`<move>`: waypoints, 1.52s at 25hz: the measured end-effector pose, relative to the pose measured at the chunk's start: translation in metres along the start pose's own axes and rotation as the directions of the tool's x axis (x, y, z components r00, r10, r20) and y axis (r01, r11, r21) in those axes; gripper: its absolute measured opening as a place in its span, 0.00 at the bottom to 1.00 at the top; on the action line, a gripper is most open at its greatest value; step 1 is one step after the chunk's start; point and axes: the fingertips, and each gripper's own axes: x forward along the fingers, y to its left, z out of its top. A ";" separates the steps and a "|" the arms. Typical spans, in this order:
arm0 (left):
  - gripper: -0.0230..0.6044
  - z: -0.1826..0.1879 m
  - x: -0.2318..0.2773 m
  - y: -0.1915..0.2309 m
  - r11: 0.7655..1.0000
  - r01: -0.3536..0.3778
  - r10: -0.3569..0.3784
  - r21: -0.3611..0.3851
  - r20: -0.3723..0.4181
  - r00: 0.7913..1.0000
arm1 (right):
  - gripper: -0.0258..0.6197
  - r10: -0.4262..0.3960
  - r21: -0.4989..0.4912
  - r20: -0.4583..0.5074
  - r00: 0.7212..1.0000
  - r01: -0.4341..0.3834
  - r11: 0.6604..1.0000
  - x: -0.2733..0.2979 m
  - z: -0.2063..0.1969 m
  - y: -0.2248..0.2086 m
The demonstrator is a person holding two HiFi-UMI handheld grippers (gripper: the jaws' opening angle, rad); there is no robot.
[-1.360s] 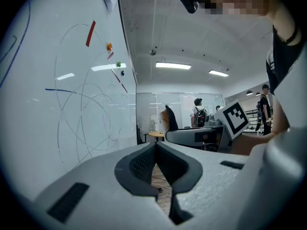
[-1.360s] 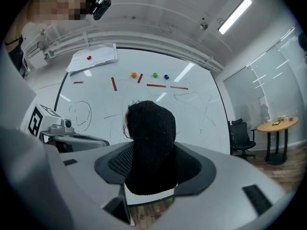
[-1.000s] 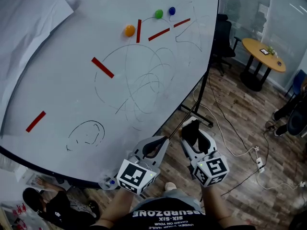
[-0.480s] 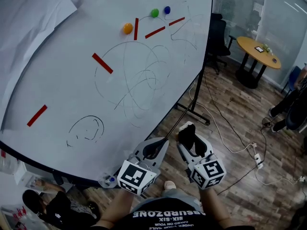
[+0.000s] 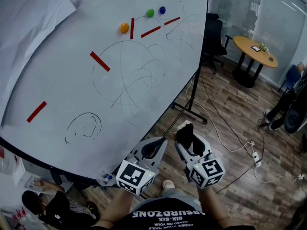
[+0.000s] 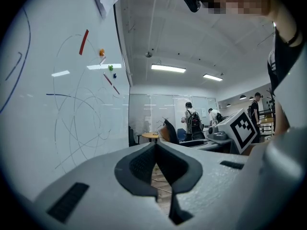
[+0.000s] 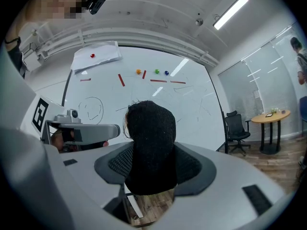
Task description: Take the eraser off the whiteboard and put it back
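Observation:
The black eraser (image 5: 185,132) sits upright between the jaws of my right gripper (image 5: 186,135), which is shut on it, off the whiteboard's (image 5: 57,56) lower right edge. In the right gripper view the eraser (image 7: 151,143) fills the gap between the pads, with the board behind it. My left gripper (image 5: 162,142) is beside it to the left, close to the board's lower edge, shut with nothing in it. In the left gripper view its fingertips (image 6: 154,147) meet and the board runs along the left.
The board carries pen scribbles, red strips (image 5: 100,61), and orange (image 5: 124,28), green (image 5: 150,13) and blue (image 5: 162,10) magnets. Its stand (image 5: 191,107) stands on the wooden floor with cables and a power strip (image 5: 254,155). A round table (image 5: 254,44) and chair (image 5: 211,32) stand beyond. A person (image 5: 48,207) crouches lower left.
The head view has swung slightly, so the board's right edge sits further left. Both grippers have shifted a little; the right one still grips the eraser.

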 end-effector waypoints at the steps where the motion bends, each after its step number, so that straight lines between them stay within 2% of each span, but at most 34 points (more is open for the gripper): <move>1: 0.05 0.001 -0.001 -0.001 1.000 -0.002 0.002 -0.001 0.002 1.000 | 0.41 0.001 0.002 0.002 1.000 -0.001 1.000 0.000 0.001 0.000; 11: 0.05 -0.005 -0.008 0.004 1.000 -0.029 0.029 -0.001 -0.012 1.000 | 0.41 0.020 0.008 0.054 0.998 -0.020 1.000 0.008 0.020 0.001; 28: 0.05 -0.002 0.005 0.005 0.999 -0.036 0.036 -0.001 -0.007 0.999 | 0.41 0.022 -0.049 0.210 0.977 -0.011 0.999 0.014 0.092 -0.017; 38: 0.05 -0.004 0.011 0.013 0.999 -0.049 0.049 -0.011 -0.014 0.999 | 0.41 0.023 -0.065 0.238 0.971 -0.008 0.998 0.024 0.109 -0.028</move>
